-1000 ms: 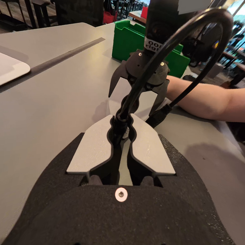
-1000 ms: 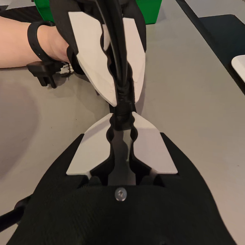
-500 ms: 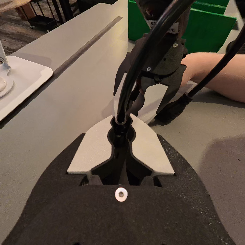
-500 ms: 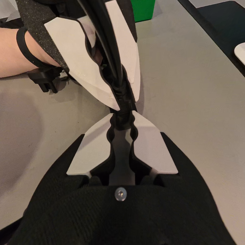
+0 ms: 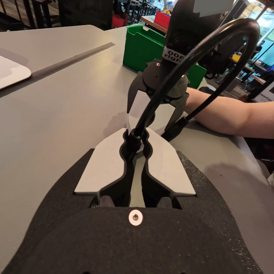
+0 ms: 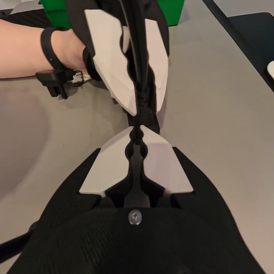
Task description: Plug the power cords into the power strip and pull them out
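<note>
A thick black power cord arcs from my left gripper up and over to its plug, which lies on the grey table. My left gripper is shut on the cord's black connector end. My right gripper faces it tip to tip, its jaws closed narrowly on a thin black part at the end of that connector. In the right wrist view the left gripper comes in from above. The black plug with a white tag lies at the left. I see no power strip.
A green bin stands behind the grippers, also at the top of the right wrist view. A person's forearm rests on the table at the right. A white tray lies far left. The table edge runs along the right. My hands' fingertips stand some 4 centimetres from each other.
My right gripper's jaws have closed much narrower than before. The connector in my left gripper now sits just beyond the right fingertips instead of between them. The left view has swung back up.
</note>
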